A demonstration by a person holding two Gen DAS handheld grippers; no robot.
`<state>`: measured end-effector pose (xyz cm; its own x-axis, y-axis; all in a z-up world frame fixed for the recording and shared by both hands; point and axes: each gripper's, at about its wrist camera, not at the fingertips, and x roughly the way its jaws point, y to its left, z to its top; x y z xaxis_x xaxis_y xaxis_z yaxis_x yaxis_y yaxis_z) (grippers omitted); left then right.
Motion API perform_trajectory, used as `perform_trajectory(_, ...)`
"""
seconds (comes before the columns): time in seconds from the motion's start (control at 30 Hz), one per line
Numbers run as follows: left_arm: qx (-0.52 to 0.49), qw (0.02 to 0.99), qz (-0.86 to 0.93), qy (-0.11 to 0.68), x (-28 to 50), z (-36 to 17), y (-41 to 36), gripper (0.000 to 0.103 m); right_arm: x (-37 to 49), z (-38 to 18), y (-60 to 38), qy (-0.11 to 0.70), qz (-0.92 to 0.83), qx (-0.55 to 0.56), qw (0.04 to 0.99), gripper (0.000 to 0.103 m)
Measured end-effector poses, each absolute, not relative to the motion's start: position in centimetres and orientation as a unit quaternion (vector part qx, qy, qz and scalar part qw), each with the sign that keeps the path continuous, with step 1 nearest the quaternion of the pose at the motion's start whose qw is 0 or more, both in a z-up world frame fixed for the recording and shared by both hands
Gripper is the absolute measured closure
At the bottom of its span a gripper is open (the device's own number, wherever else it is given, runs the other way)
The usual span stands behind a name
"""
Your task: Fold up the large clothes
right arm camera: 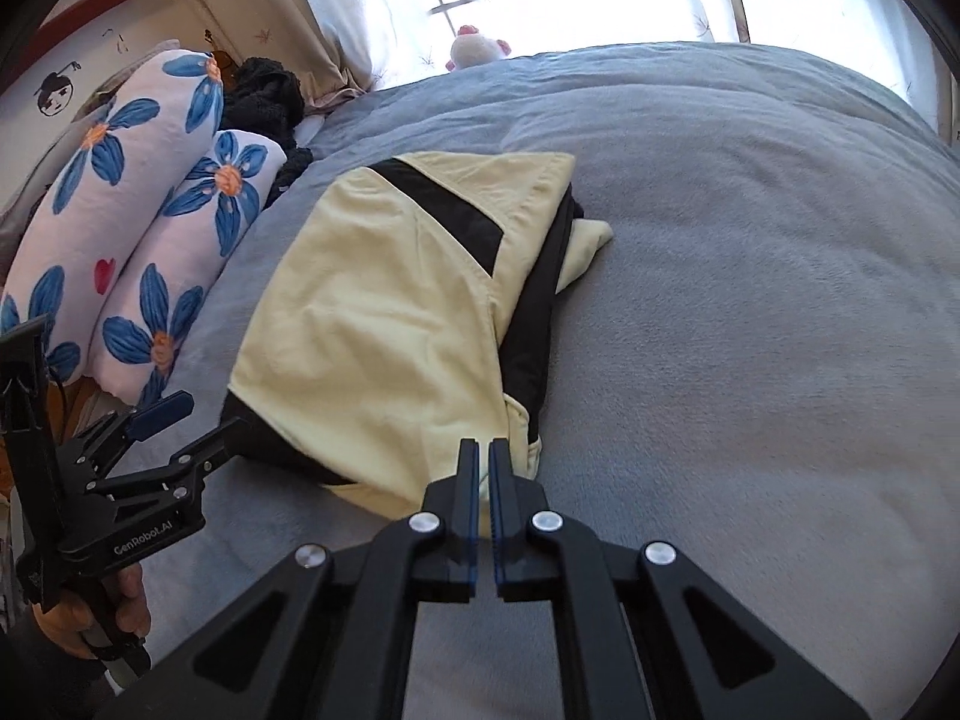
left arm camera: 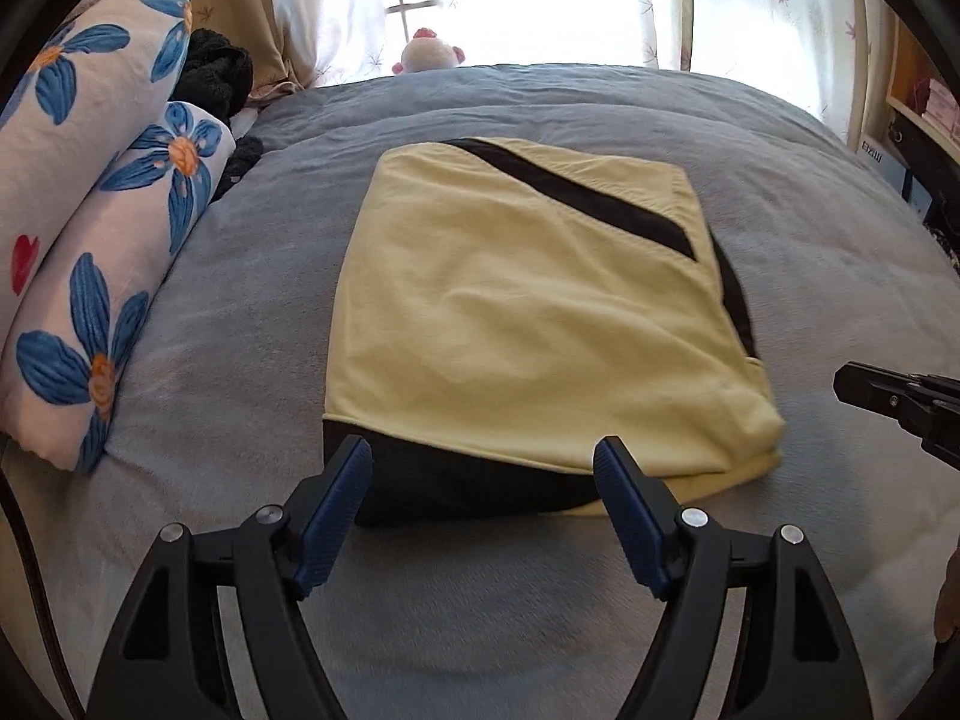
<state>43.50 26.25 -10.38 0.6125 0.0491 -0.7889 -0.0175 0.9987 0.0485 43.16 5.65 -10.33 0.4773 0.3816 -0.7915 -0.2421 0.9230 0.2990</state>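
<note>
A folded garment (left arm camera: pixel 510 300), pale yellow with black panels and a black diagonal stripe, lies flat on the grey bed cover (left arm camera: pixel 240 312). My left gripper (left arm camera: pixel 485 450) stands open at its near black edge, the blue pads (left arm camera: pixel 336 516) wide apart and holding nothing. The right wrist view shows the same garment (right arm camera: pixel 372 324), with the left gripper (right arm camera: pixel 192 420) open at its near left corner. My right gripper (right arm camera: pixel 483 444) is shut over the garment's near right corner, and no cloth shows between its pads. Its tip (left arm camera: pixel 858 387) enters the left wrist view from the right.
Two rolled floral bolsters (left arm camera: pixel 90 240) (right arm camera: pixel 120 210) line the bed's left side, with a black fuzzy item (left arm camera: pixel 216 72) behind them. A plush toy (left arm camera: pixel 429 51) sits at the far edge under the curtained window. A shelf (left arm camera: pixel 924 114) stands far right. A hand (right arm camera: pixel 120 606) holds the left gripper.
</note>
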Motion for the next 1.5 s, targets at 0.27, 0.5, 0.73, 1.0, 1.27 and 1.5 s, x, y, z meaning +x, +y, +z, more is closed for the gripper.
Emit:
perform_trajectory(0.27, -0.005, 0.904, 0.016, 0.427, 37.4, -3.6, 24.5, 0.019, 37.4, -2.3, 4.3, 0.46, 0.189, 0.042, 0.867, 0.098)
perform_trajectory(0.5, -0.026, 0.905, -0.008, 0.424, 31.5, 1.4, 22.8, 0.011, 31.9, 3.3, 2.6, 0.45, 0.163, 0.009, 0.878, 0.072)
perform_trajectory(0.73, -0.029, 0.907, -0.026, 0.419, 25.1, 4.5, 20.2, 0.011, 24.8, 7.4, -0.5, 0.44, 0.169, 0.004, 0.882, 0.072)
perform_trajectory(1.0, -0.01, 0.917, -0.051, 0.396, 17.4, 7.7, 15.9, 0.011, 17.4, 11.1, -4.1, 0.409, 0.166, -0.016, 0.897, 0.072)
perform_trajectory(1.27, -0.006, 0.92, -0.086, 0.383, 11.8, 8.4, 11.6, 0.005, 11.3, 10.3, -6.1, 0.394, 0.166, -0.021, 0.904, 0.054)
perform_trajectory(1.5, -0.014, 0.927, -0.065, 0.369, 8.2, 6.9, 9.0, 0.005, 7.7, 7.8, -8.0, 0.386, 0.145, 0.002, 0.911, 0.043)
